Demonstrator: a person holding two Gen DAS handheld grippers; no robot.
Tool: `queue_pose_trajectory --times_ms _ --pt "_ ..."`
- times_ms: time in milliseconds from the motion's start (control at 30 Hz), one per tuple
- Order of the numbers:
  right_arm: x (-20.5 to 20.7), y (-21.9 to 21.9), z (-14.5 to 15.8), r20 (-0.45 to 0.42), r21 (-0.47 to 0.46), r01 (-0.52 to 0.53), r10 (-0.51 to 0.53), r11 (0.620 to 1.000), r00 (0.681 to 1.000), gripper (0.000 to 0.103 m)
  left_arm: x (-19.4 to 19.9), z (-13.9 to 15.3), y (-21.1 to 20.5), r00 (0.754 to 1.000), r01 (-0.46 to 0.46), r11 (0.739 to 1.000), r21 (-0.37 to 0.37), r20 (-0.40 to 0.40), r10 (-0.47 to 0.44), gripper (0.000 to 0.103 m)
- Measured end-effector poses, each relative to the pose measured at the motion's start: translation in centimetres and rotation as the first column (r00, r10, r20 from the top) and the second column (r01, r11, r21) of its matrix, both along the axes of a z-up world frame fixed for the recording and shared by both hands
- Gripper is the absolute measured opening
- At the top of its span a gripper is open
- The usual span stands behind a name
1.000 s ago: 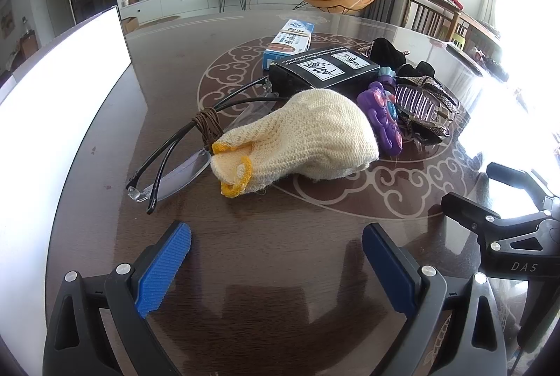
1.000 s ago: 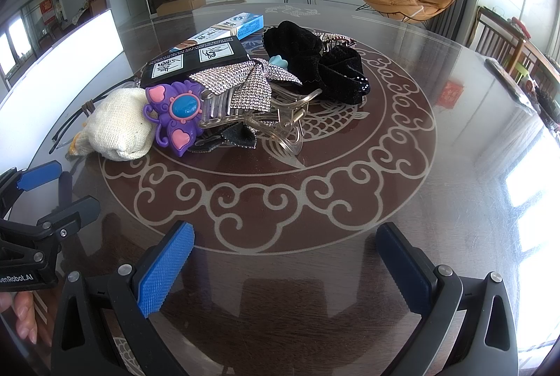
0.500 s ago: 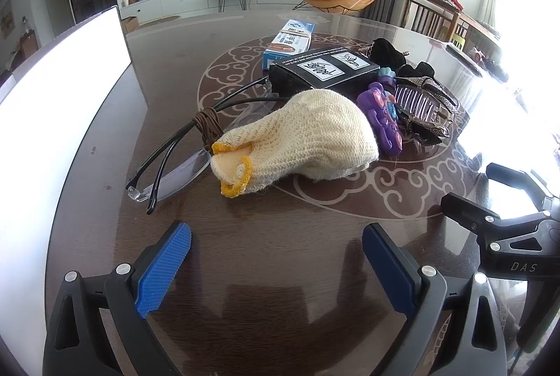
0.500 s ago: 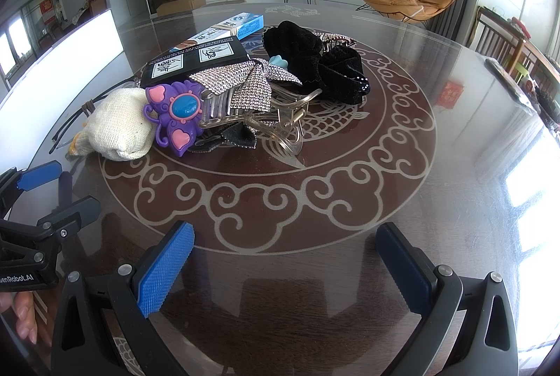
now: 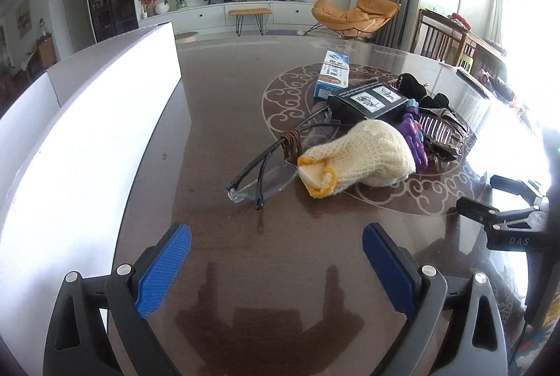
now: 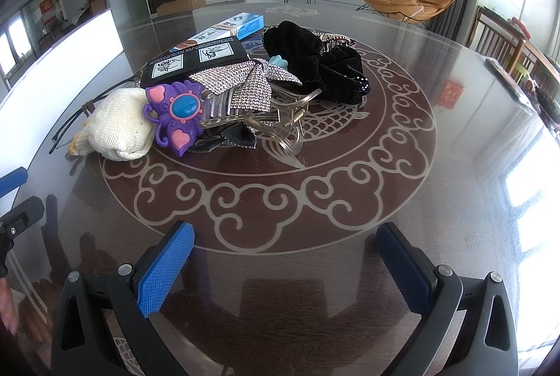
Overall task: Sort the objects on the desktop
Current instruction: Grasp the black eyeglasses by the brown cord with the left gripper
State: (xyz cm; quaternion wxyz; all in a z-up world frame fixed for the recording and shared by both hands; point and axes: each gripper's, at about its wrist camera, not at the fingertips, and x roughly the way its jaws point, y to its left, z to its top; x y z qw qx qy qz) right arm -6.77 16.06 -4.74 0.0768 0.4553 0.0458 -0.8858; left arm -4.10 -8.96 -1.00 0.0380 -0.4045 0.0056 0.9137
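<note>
Both tongs, left tongs (image 5: 276,262) and right tongs (image 6: 285,257), are spread and empty. Knit glove (image 5: 360,157) at 1 o'clock looks soft and light; I'd pinch its yellow-trimmed cuff (image 5: 316,176).

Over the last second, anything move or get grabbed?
Nothing got grabbed or let go. The left gripper pulled back and swung slightly left, so the knit glove and glasses sit farther off and to the right in its view. The right gripper stayed put, as did the pile; both stay open and empty above the table.
</note>
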Motion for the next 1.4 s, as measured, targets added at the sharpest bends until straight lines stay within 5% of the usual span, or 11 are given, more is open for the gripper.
queue_pose_trajectory --times_ms 200,367,533,633,800,833,967,1300,1400 --pt "0.0 0.0 0.0 0.000 0.000 0.000 0.000 1.000 1.000 0.103 -5.5 1.3 -1.2 0.998 -0.056 0.998 0.008 0.000 0.056 0.100" --pt "0.0 0.0 0.0 0.000 0.000 0.000 0.000 1.000 1.000 0.103 -9.0 -1.7 1.0 0.996 0.021 0.984 -0.179 0.094 -0.004 0.100" --pt "0.0 0.0 0.0 0.000 0.000 0.000 0.000 1.000 1.000 0.103 -6.8 -1.6 1.9 0.976 0.184 0.982 -0.045 0.123 -0.177 0.100" --pt "0.0 0.0 0.0 0.000 0.000 0.000 0.000 1.000 1.000 0.103 -6.2 -1.2 2.6 0.977 0.204 0.967 -0.150 0.100 -0.190 0.100" --pt "0.0 0.0 0.0 0.000 0.000 0.000 0.000 1.000 1.000 0.103 -9.6 -1.3 2.0 0.983 0.153 0.975 -0.163 0.126 -0.133 0.100" --pt "0.0 0.0 0.0 0.000 0.000 0.000 0.000 1.000 1.000 0.103 -10.1 -1.5 2.0 0.982 0.155 0.976 -0.156 0.132 -0.135 0.097" --pt "0.0 0.0 0.0 0.000 0.000 0.000 0.000 1.000 1.000 0.103 -10.6 -2.0 2.2 0.973 0.174 0.983 -0.055 0.165 -0.163 0.014" --pt "0.0 0.0 0.0 0.000 0.000 0.000 0.000 1.000 1.000 0.103 -1.3 -2.7 0.1 0.991 -0.081 0.994 -0.075 0.096 0.089 0.012" --pt "0.0 0.0 0.0 0.000 0.000 0.000 0.000 1.000 1.000 0.103 -0.6 -2.9 -0.7 0.991 -0.111 0.992 -0.057 0.071 0.115 0.020"
